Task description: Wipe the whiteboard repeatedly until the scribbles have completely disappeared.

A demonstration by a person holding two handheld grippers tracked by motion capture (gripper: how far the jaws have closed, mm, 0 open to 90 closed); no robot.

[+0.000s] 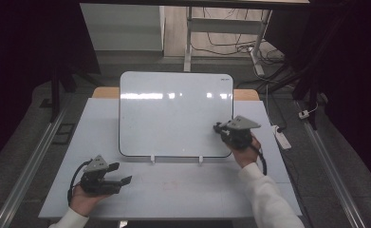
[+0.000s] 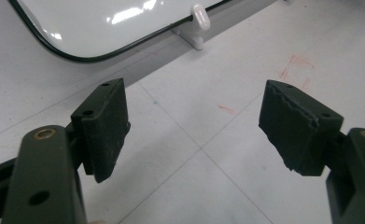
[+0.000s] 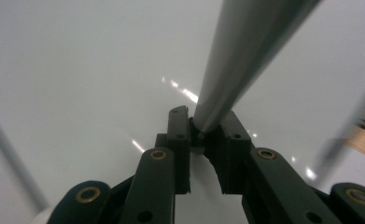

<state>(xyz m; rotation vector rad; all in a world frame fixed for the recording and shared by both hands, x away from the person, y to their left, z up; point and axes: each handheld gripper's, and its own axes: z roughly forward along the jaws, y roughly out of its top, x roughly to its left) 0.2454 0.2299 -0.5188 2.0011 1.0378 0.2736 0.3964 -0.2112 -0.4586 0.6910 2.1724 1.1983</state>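
At the whiteboard's (image 1: 173, 114) lower right edge the right gripper (image 1: 219, 128) is held with jaws nearly closed, while the left gripper (image 1: 125, 179) is kept wide open over the table (image 1: 188, 190)

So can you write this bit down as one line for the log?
left gripper: open, over table | right gripper: jaws nearly closed at whiteboard right edge, grip unclear | board upright on clips

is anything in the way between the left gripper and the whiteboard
Nothing visible. The left gripper, jaws open, faces bare table up to the whiteboard and its lower edge. Faint red marks lie flat on the table, and a small white clip sits at the board's bottom edge.
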